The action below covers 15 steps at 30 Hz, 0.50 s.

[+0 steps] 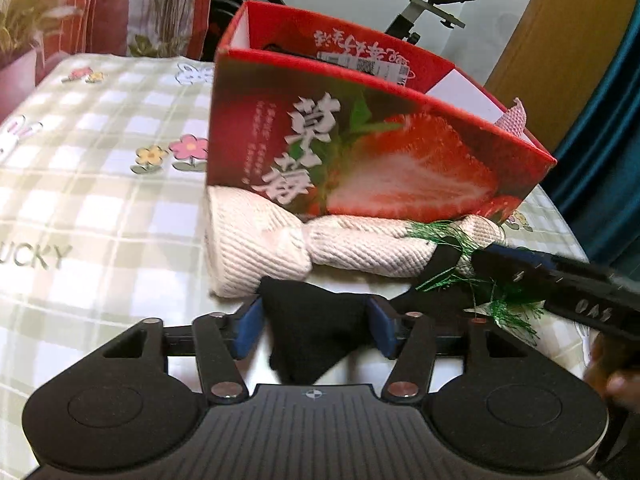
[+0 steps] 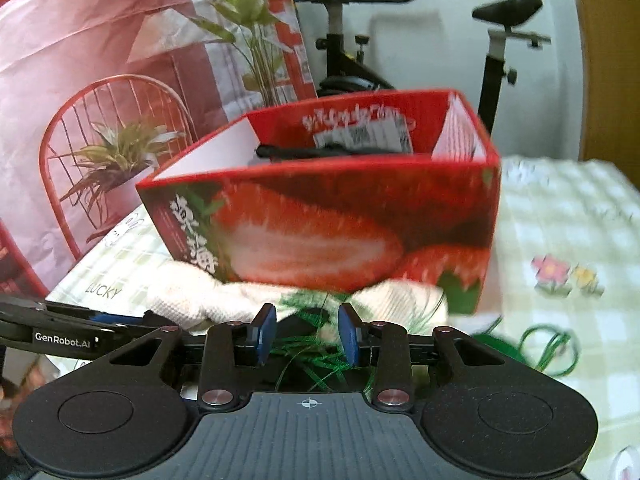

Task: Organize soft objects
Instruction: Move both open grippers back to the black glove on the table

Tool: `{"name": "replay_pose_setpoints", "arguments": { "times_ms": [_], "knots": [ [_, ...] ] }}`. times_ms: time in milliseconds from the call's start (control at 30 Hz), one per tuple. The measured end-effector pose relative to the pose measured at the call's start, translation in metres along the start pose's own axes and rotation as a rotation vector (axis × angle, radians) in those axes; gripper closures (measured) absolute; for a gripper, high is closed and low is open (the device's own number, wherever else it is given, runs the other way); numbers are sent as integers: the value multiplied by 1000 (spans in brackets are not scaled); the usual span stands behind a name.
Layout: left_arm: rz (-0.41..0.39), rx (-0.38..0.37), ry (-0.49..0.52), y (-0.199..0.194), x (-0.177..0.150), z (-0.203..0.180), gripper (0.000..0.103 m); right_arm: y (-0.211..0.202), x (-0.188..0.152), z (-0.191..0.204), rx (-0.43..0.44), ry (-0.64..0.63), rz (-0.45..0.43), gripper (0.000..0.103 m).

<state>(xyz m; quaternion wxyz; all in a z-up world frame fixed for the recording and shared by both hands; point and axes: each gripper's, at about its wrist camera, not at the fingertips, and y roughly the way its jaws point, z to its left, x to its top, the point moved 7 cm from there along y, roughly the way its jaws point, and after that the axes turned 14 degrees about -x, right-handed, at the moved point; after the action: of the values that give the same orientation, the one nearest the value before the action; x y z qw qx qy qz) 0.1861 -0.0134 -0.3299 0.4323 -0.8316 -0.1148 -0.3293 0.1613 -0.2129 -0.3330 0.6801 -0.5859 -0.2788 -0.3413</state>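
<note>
A black cloth (image 1: 316,332) with green tinsel strands (image 1: 444,236) stretches between my two grippers, low over the checked bedspread (image 1: 100,184). My left gripper (image 1: 316,330) has its blue pads against the cloth's two sides, and the cloth bunches between them. My right gripper (image 1: 448,258) comes in from the right, shut on the cloth's other end. In the right wrist view, tinsel (image 2: 308,356) and dark cloth fill the gap of the right gripper (image 2: 307,334). Just beyond lies a cream knitted piece (image 1: 280,248), knotted in the middle, against a red strawberry box (image 1: 360,140).
The open box (image 2: 320,216) holds a dark item (image 2: 320,152), and a pink mesh piece (image 1: 516,120) pokes out at its right corner. Green wire loops (image 2: 552,348) lie on the bedspread to the right. An exercise bike (image 2: 500,60) stands behind. A hand (image 1: 616,384) grips the right tool.
</note>
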Motion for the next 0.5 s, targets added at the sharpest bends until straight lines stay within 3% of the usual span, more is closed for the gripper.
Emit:
{"name": "replay_pose_setpoints", "arguments": {
  "times_ms": [67,133,200,500],
  "knots": [
    [-3,-6,7,3,-2,-1,43,6,-9,-5,-11,22,26,70],
    [-2,-2,26,4,-3,-3,52,11,-14,-13,-21,46,40,73],
    [-1,-1,31,3,-4,-3,54,13,-18,-22,-24,80,51,75],
    [-8,6,26,4,-9,-1,56,7,-23,-59,-85,190,39,78]
  ]
}}
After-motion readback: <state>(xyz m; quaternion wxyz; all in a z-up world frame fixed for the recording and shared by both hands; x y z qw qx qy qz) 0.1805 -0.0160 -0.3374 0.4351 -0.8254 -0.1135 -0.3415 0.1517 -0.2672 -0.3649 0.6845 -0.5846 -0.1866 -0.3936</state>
